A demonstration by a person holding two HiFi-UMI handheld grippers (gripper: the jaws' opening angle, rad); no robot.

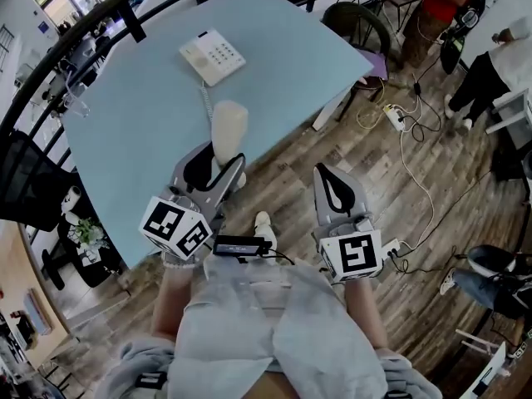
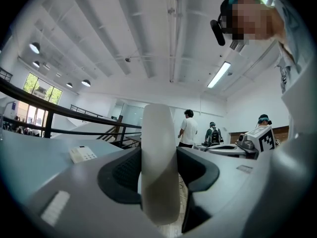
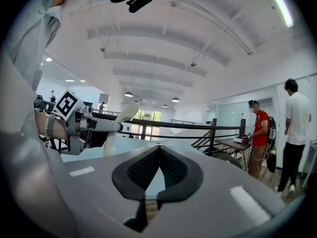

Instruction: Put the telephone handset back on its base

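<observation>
The cream telephone handset (image 1: 227, 130) stands upright over the near edge of the pale blue table (image 1: 150, 140), with my left gripper (image 1: 219, 163) shut on its lower part. In the left gripper view the handset (image 2: 158, 162) fills the gap between the two dark pads. The white phone base (image 1: 212, 56) with its keypad lies farther back on the table, joined to the handset by a coiled cord (image 1: 204, 98); the base (image 2: 82, 153) shows small at the left. My right gripper (image 1: 327, 175) hangs over the wooden floor beside the table, shut and empty, its tips (image 3: 158, 150) meeting.
A black railing (image 1: 50, 73) curves round the table's far left side. On the wooden floor (image 1: 391, 181) lie a white power strip (image 1: 393, 116) and cables. People stand at the right (image 1: 490, 73) and at a desk behind (image 1: 440, 7). A plant (image 1: 87, 235) sits lower left.
</observation>
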